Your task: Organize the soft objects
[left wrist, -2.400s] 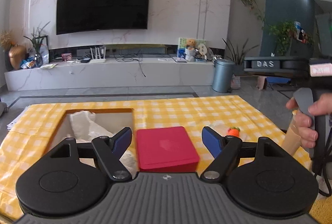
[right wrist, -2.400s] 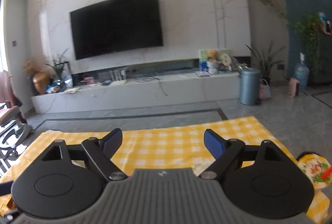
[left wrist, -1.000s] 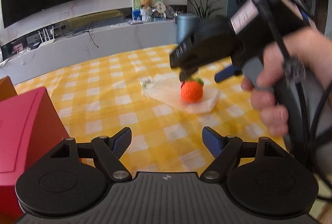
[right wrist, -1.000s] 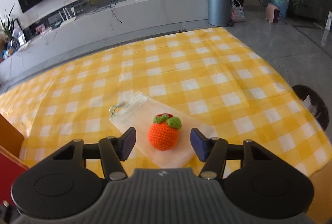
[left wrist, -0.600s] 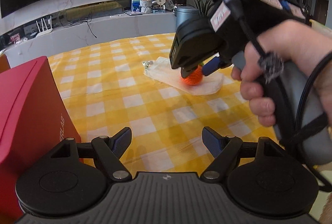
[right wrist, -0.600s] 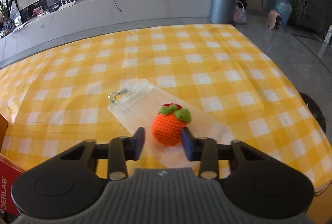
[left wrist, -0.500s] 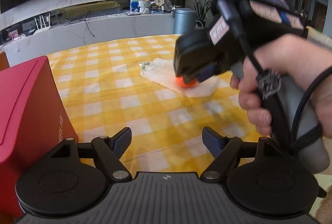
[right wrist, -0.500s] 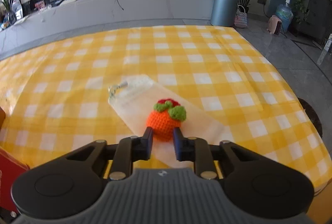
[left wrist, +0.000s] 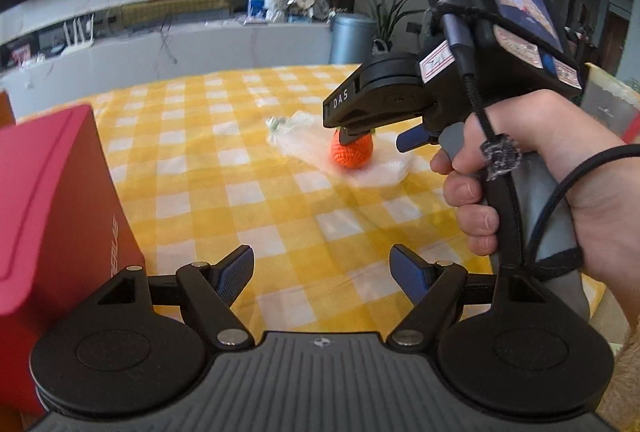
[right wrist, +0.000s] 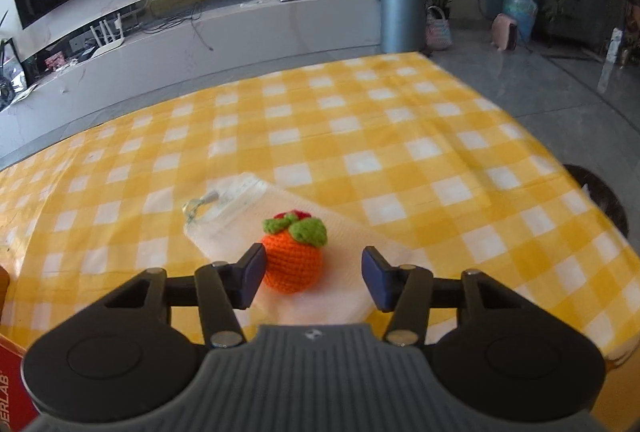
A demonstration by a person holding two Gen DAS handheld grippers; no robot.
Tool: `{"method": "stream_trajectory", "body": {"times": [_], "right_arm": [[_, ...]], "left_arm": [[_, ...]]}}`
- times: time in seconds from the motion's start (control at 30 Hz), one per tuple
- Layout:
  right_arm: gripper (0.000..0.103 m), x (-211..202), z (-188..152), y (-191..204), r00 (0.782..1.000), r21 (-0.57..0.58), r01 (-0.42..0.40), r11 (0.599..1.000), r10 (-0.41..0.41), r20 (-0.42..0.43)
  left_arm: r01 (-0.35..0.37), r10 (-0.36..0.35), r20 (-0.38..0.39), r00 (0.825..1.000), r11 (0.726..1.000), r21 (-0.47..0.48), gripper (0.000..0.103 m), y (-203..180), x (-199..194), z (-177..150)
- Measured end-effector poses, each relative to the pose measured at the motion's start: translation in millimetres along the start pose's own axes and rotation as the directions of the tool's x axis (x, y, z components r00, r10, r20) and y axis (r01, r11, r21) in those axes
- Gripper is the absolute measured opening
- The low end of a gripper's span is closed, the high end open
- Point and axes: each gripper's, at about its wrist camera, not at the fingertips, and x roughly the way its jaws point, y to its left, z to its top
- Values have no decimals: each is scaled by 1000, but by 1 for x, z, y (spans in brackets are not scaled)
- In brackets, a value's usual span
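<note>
Your left gripper [left wrist: 321, 269]: jaws spread wide, empty, above the yellow checked tablecloth [left wrist: 248, 191]. Red box [left wrist: 52, 199] at your left edge. Ahead, your right gripper [left wrist: 374, 137], held in your right hand [left wrist: 532, 183], sits over the orange crochet fruit [left wrist: 351, 151] on a clear pouch [left wrist: 304, 139].

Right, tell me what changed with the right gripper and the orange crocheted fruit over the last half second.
The right gripper was closed on the orange crocheted fruit half a second ago; its jaws have now spread wide, letting go, with only the left finger near the fruit. The fruit stayed on the clear plastic pouch on the yellow checked tablecloth. The left gripper stayed open and empty beside the red box.
</note>
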Motion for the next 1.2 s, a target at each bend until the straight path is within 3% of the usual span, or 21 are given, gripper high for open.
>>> {"method": "stream_trajectory", "body": {"times": [0.03, 0.17, 0.37, 0.43, 0.47, 0.53, 0.63, 0.73, 0.8, 0.87, 0.93, 1.07, 1.2], "right_arm": [[52, 3, 0, 2, 1000, -7, -11, 1000, 11, -13], [33, 12, -4, 8, 997, -31, -54, 998, 53, -51], [28, -10, -1, 8, 999, -51, -48, 998, 47, -15], [6, -29, 3, 6, 1000, -60, -15, 998, 14, -18], [0, -38, 5, 5, 999, -79, 27, 997, -30, -34], [0, -55, 2, 0, 991, -126, 106, 986, -115, -64], [0, -56, -6, -20, 986, -97, 99, 990, -111, -124], [13, -44, -15, -44, 984, -12, 54, 998, -55, -172], [44, -48, -15, -47, 990, -6, 25, 1000, -25, -136], [47, -51, -16, -43, 991, -30, -91, 995, 88, -97], [48, -48, -15, -35, 986, -47, -154, 987, 150, -73], [48, -25, -7, -24, 990, -57, -137, 989, 136, -33], [52, 1, -7, -29, 972, 65, -220, 973, 224, -65]], "left_arm": [[-1, 1, -8, 1000, 1000, -6, 91, 1, 2, -1], [-5, 4, -19, 1000, 1000, -7, 90, 2, 3, -1], [-2, 2, -3, 1000, 1000, -2, 90, 1, -2, 1], [4, -4, 3, 1000, 1000, 2, 90, 0, -4, 2], [4, -4, 7, 1000, 1000, 7, 90, -1, -4, 1], [-10, 10, 13, 1000, 1000, 18, 90, -3, -4, 0], [-36, 37, 0, 999, 999, 32, 90, -7, -1, 0], [-58, 58, 5, 998, 998, 34, 90, -7, -5, 1], [-56, 56, 12, 998, 998, 26, 89, -5, -12, 2], [-35, 35, 7, 999, 999, 31, 89, -5, -18, 3], [-41, 41, 5, 999, 998, 37, 89, -9, -23, 5], [-73, 72, 10, 997, 995, 66, 89, -16, -30, 9], [-52, 52, 6, 999, 997, 63, 89, -15, -36, 11]]}}
